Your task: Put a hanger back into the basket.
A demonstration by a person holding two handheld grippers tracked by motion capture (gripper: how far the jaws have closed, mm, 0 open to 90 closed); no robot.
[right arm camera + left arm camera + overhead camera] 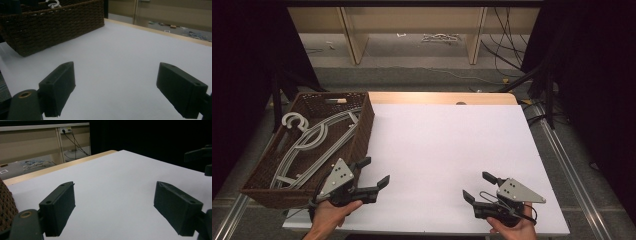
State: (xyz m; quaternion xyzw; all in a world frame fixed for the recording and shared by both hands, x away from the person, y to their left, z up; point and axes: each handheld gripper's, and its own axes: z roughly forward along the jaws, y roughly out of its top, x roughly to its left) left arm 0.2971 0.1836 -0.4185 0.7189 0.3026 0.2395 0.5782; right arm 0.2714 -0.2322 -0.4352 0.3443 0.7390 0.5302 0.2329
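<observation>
High view: the left gripper (pixel 374 171) is held in the person's left hand (pixel 329 216) at the near left of the white worktop (pixel 447 150). Its jaws stand wide apart with nothing between them, and they point toward the middle of the worktop. One jaw lies just beside the basket's near right corner; whether it touches cannot be told. The right gripper (pixel 477 186) is held in the right hand (pixel 512 229) at the near right. Its jaws are also spread wide and empty, pointing up and left across the worktop. The two grippers are well apart. A brown woven basket (pixel 362 131) sits along the worktop's left edge. In it lie several pale grey hangers (pixel 314 140), stacked lengthwise, with a white hook (pixel 294 121) near the far end.

Left gripper view: the left gripper (pixel 113 205) has its jaws far apart over bare white worktop (pixel 117 175), gripping nothing. A sliver of the basket (pixel 6 205) shows at the left edge. Dark parts of the right gripper (pixel 200 157) show at the right edge.

Right gripper view: the right gripper (pixel 116 86) has its jaws wide apart and empty above the worktop (pixel 125 50). The basket (pixel 57 25) stands farther off at upper left, with a white hook (pixel 53 3) showing above its rim.
</observation>
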